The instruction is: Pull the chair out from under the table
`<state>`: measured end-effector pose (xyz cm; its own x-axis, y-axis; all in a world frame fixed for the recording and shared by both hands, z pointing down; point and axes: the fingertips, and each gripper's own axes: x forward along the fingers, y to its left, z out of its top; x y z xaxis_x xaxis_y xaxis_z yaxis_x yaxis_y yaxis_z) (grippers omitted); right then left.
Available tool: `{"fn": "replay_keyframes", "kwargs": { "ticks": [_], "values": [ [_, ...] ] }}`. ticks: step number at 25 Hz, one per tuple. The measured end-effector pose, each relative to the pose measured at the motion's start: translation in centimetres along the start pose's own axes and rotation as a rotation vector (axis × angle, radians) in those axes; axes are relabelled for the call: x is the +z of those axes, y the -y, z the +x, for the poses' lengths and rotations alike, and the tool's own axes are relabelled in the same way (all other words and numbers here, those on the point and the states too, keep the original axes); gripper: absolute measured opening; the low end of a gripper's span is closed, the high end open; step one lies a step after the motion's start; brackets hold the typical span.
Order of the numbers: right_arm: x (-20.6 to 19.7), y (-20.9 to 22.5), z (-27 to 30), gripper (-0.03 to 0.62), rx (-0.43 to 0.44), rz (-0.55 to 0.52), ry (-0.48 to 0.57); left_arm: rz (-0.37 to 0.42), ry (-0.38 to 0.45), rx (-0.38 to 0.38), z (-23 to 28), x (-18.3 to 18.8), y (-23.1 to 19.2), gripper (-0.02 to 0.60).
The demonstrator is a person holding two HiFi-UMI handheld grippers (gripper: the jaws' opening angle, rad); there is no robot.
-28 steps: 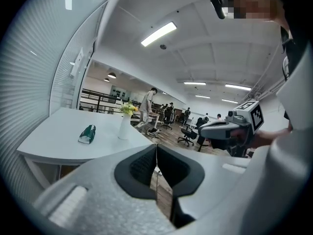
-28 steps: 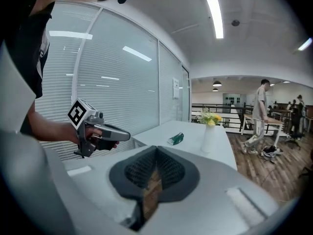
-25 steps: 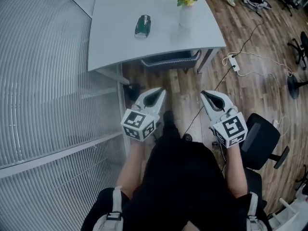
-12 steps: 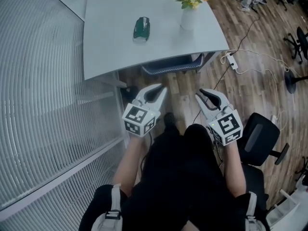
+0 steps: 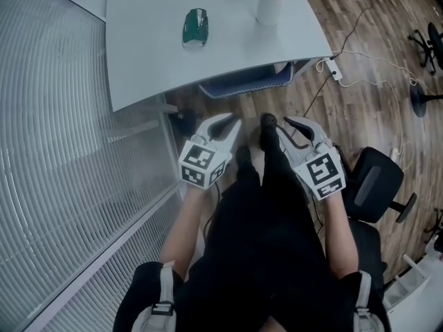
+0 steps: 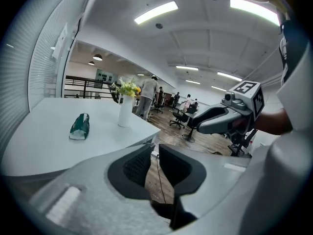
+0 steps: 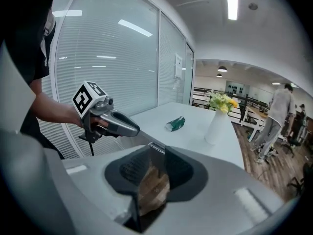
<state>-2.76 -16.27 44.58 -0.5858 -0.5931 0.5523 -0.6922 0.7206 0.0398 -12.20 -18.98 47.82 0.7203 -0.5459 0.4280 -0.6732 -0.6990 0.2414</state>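
Both sets of jaws have just been opening on nothing, left hand-held gripper (image 5: 232,120) narrow, right hand-held gripper (image 5: 288,122) wider; I spread both fully before clamping the chair (image 5: 246,83) top edge.

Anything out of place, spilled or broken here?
Nothing spilled or damaged. Only a power strip and loose cables trail over the floor beside the table, near the tucked-in chair.

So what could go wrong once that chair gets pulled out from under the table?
The vase of flowers stands on the table just above the tucked-in chair; a knock against the tabletop might tip it. A power strip and its cable lie on the floor beside the chair and could snag. A black office chair close on the person's right may block stepping back.
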Motion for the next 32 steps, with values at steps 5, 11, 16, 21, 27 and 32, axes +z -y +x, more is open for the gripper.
{"fn": "replay_keyframes", "kwargs": {
  "ticks": [5, 11, 16, 21, 27, 32],
  "values": [
    [-1.7, 0.8, 3.4, 0.092, 0.048, -0.035, -0.061, 0.022, -0.050, 0.016, 1.8, -1.3, -0.9, 0.061],
    [-3.1, 2.5, 6.9, 0.097, 0.078, -0.136, -0.129, 0.082, -0.143, 0.039, 4.1, -1.9, -2.2, 0.093],
    [-4.9, 4.4, 9.5, 0.103, 0.110, -0.177, -0.190, 0.184, -0.215, 0.036, 7.5, -2.7, -3.5, 0.107],
    [-6.3, 6.3, 11.7, 0.103, 0.131, -0.238, -0.222, 0.353, -0.303, 0.038, 10.7, -4.1, -4.0, 0.118],
    [-8.0, 7.5, 14.2, 0.103, 0.157, -0.346, -0.240, 0.505, -0.353, 0.014, 13.8, -5.1, -5.0, 0.127],
    [-9.1, 7.7, 16.2, 0.103, 0.203, -0.404, -0.269, 0.581, -0.433, 0.006, 15.1, -6.8, -6.2, 0.137]
  ]
}}
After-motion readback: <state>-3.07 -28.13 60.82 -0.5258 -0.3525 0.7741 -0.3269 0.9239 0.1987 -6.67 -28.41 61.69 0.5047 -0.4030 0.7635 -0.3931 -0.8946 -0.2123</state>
